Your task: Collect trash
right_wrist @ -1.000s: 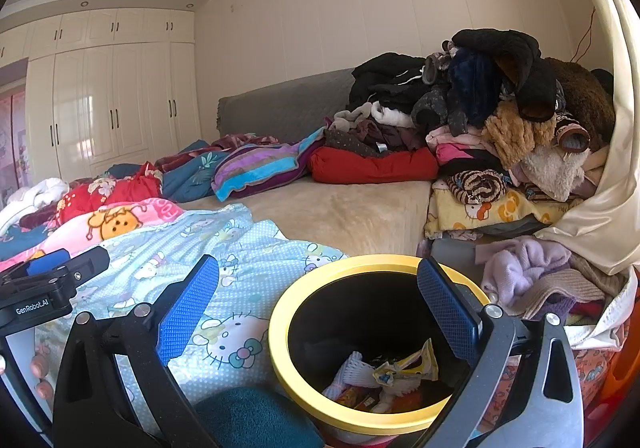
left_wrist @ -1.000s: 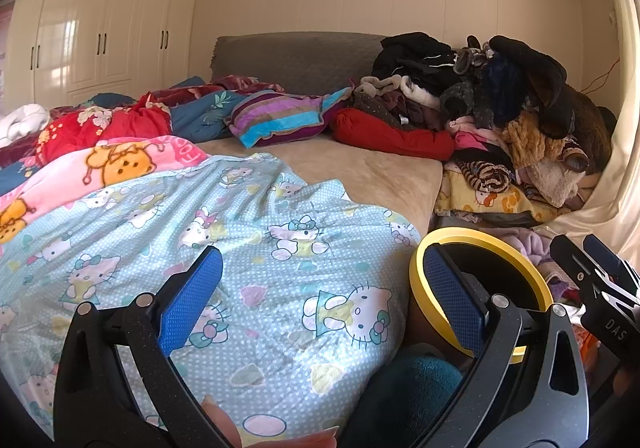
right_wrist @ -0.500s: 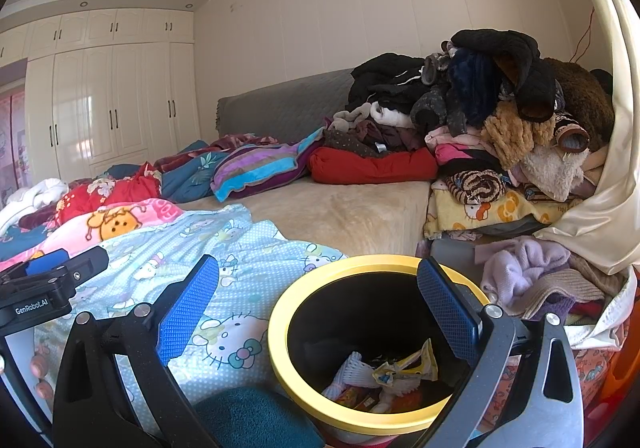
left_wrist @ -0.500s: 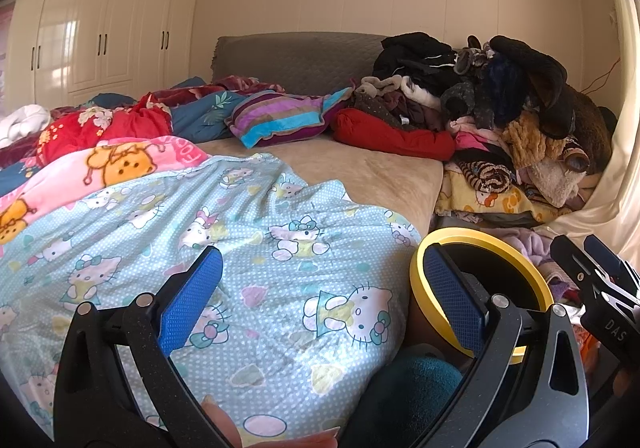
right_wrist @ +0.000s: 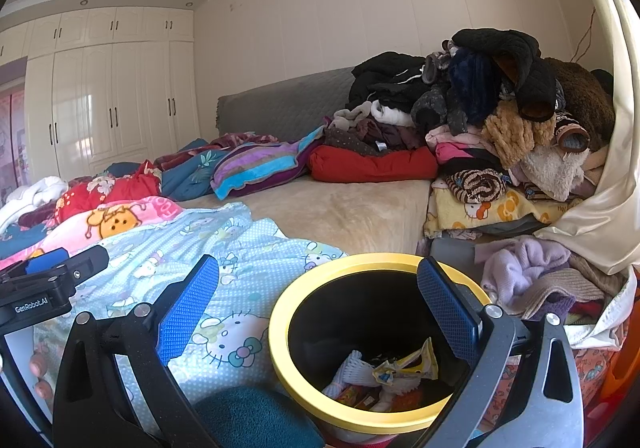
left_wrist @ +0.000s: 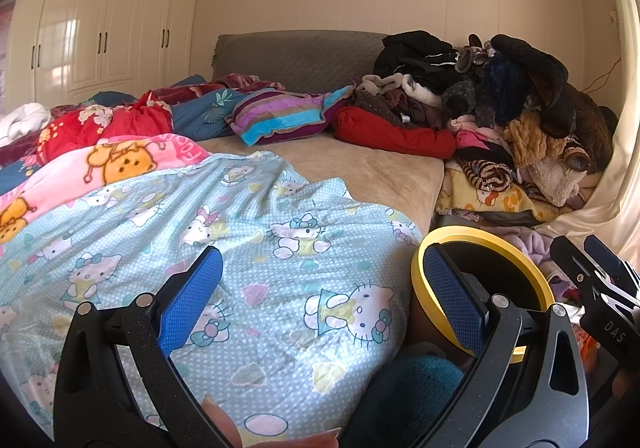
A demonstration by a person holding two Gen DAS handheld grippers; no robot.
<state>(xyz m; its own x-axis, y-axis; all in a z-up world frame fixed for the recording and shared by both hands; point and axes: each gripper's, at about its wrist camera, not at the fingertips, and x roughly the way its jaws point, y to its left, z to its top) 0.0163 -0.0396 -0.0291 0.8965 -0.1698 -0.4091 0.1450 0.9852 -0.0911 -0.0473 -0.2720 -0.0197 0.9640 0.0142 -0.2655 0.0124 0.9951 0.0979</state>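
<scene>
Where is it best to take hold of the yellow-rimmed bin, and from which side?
Likely the yellow rim of the bin, gripped from above with one finger inside and one outside. The mouth faces up and is open, and the rim is a thin ring; the round wall looks too wide for the open right tool.

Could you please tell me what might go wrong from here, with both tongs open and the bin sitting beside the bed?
1. The yellow-rimmed black bin sits tight against the draped Hello Kitty blue blanket; a swing of the open right tongs might snag the fabric or tip the bin, spilling the wrappers.
2. The open left tongs hold nothing, and no loose trash shows on the bed, so they might grab bedding by mistake.
</scene>
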